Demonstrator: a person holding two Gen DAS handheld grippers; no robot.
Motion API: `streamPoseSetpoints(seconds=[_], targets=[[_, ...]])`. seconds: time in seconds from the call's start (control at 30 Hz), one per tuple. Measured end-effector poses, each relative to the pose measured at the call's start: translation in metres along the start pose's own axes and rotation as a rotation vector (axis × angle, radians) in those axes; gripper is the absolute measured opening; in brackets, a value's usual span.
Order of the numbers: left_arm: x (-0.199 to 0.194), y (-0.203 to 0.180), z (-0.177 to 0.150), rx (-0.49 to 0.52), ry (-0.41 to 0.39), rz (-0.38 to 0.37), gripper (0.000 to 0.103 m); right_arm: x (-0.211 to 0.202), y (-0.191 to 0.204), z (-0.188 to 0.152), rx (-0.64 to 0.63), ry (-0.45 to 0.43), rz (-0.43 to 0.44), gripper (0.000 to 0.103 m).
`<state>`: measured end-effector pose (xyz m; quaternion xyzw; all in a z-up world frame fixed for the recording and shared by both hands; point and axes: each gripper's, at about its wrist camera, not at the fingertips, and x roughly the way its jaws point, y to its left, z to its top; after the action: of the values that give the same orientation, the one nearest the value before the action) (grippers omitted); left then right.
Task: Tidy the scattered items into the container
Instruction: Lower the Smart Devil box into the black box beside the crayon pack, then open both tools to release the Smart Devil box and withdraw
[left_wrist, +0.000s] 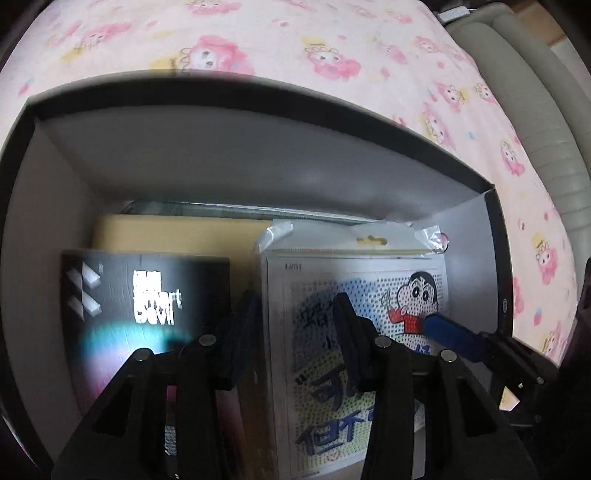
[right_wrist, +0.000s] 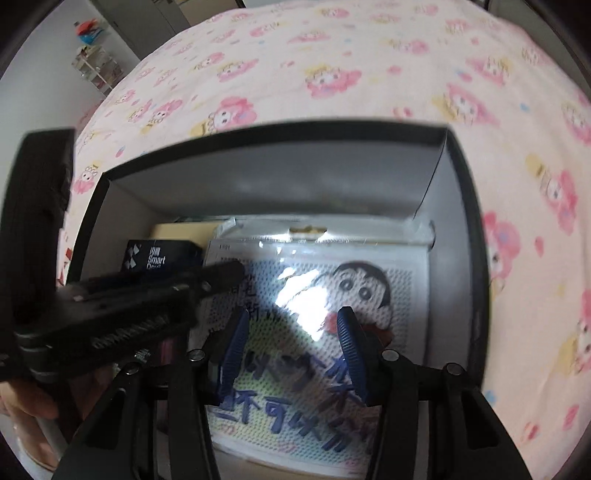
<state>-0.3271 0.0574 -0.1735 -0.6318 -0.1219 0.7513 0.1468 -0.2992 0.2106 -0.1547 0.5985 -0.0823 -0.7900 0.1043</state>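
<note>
presently we find both grippers pointed steeply down into an open box (left_wrist: 258, 162) with dark outer walls and a pale grey inside, which rests on a pink cartoon-print bedsheet (left_wrist: 332, 44).

inside the box we note three items. a clear-wrapped pack printed with a cartoon boy (left_wrist: 354, 302) lies on the right half of the floor, its hang tab toward the far wall. a black carton marked "smart devil" (left_wrist: 144, 295) lies beside it on the left. a pale yellow flat object (left_wrist: 166, 230) lies behind and partly under the black carton; we cannot tell what it is.

the left gripper (left_wrist: 291, 321) hangs over the seam between carton and pack. its jaws stand partly apart with nothing between them; whether a tip touches either item we cannot tell, owing to blur.

the right gripper (right_wrist: 291, 339), with blue ribbed pads (right_wrist: 349, 347), hangs over the cartoon pack. its jaws also stand apart, gripping nothing. in the left wrist view one blue finger (left_wrist: 450, 332) shows at the right, over the pack.

a fingertip of the person's hand (right_wrist: 26, 402) shows at the lower left of the right wrist view.
</note>
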Motion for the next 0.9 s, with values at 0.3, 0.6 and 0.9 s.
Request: streamPoseSetpoints(seconds=[0.3, 0.6, 0.9], targets=[[-0.021, 0.003, -0.017, 0.006, -0.004, -0.029, 0.046, 0.000, 0.000, -0.026, 0.038, 0.041, 0.052, 0.047], [-0.118, -0.032, -0.087, 0.129, -0.357, 0.031, 0.069, -0.082, 0.012, -0.070, 0.106, -0.254, -0.037, 0.049], [-0.175, -0.046, -0.151, 0.219, -0.429, 0.030, 0.070, -0.147, 0.032, -0.131, 0.158, -0.415, -0.059, 0.052]])
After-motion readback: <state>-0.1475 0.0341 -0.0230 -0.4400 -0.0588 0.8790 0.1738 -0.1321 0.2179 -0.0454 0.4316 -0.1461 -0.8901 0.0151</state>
